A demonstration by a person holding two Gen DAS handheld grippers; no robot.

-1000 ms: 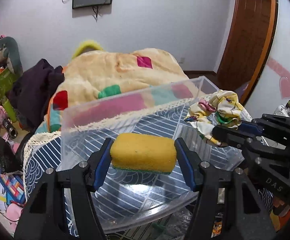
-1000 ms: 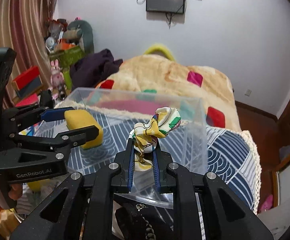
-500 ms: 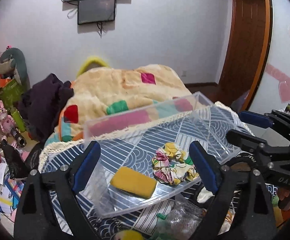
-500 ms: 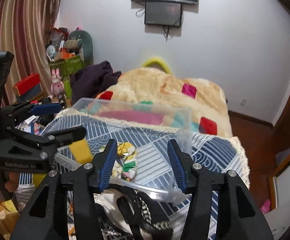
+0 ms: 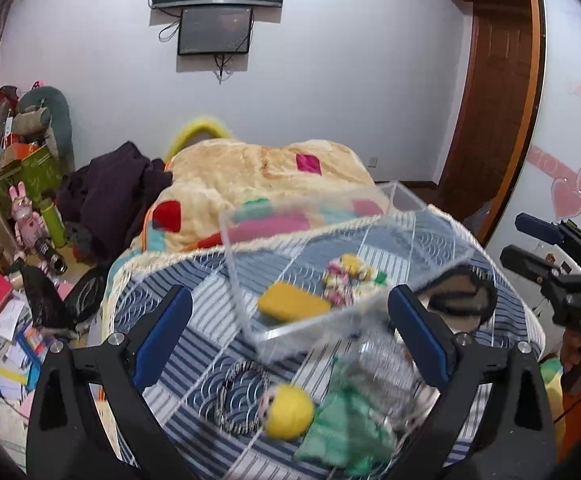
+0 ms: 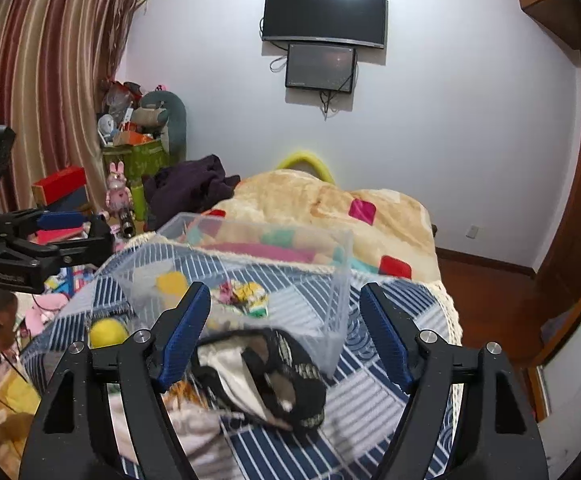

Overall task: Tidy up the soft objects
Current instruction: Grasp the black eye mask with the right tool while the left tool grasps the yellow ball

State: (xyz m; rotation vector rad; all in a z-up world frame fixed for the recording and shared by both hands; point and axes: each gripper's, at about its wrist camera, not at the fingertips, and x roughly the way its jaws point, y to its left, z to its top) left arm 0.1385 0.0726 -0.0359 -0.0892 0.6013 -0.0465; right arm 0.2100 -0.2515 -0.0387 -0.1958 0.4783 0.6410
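Both grippers hang above a table covered with a blue-and-white patterned cloth (image 5: pixel 194 320), each with its jaws spread wide and nothing between them. In the left wrist view, the left gripper (image 5: pixel 288 332) frames a clear plastic bin (image 5: pixel 310 200) standing on the cloth. Inside the bin lie a yellow sponge (image 5: pixel 292 303) and, just to its right, a floral scrunchie (image 5: pixel 348 276) in yellow, pink and green. Nearer the camera, outside the bin, a yellow ball (image 5: pixel 290 410) rests on the cloth beside a crumpled green cloth (image 5: pixel 344 428); both are blurred. A black fabric piece with a pale lining (image 5: pixel 460 298) lies at the bin's right side, close to the right blue finger pad. The right gripper (image 5: pixel 546 248) shows at the right edge of this view, held well off to the side of the bin.

From the right wrist view, the right gripper (image 6: pixel 284 332) points at the same bin (image 6: pixel 342 264), with the scrunchie (image 6: pixel 246 294) and the sponge (image 6: pixel 172 282) seen through its walls. The black fabric piece (image 6: pixel 274 376) lies on the cloth directly before the spread fingers, outside the bin. The yellow ball (image 6: pixel 108 332) sits to the left, and the left gripper (image 6: pixel 62 232) appears at the left edge, also open.
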